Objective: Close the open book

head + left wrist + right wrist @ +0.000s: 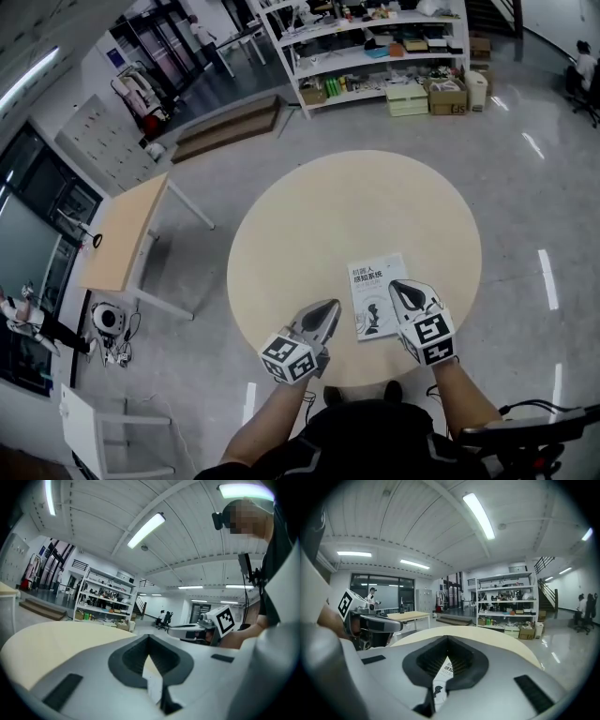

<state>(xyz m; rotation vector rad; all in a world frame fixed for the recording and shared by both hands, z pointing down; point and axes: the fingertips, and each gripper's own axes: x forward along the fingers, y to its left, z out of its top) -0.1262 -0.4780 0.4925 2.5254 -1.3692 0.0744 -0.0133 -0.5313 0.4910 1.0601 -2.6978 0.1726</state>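
Head view showed the book [377, 294] lying shut and flat on the round table [309, 216], front cover up. It sat close to the table's near edge, a little right of the middle, with its long sides running roughly from the near edge toward the far one. No page stood up and no cover leaned open, so I judged the closing itself done. What seemed left was only to draw the hands away.

The right gripper [401, 292] hung over the book's near right corner, jaws together and nothing between the pads. The right gripper view agreed: only the cover [443, 679] on the table below showed through the notch behind the closed tips. The left gripper [328, 311] hung just left of the book, over bare table by the near edge. Its jaws were also together and empty, with a sliver of the white cover [153, 686] visible through its notch.

The white cover carried two lines of dark Chinese characters above a dark figure. The second line seemed to begin with 感知; the rest was too small to read surely. Each gripper's cube bore black-and-white square markers, not words. Cartons on the shelving [375, 47] beyond the far edge had print that could not be made out.
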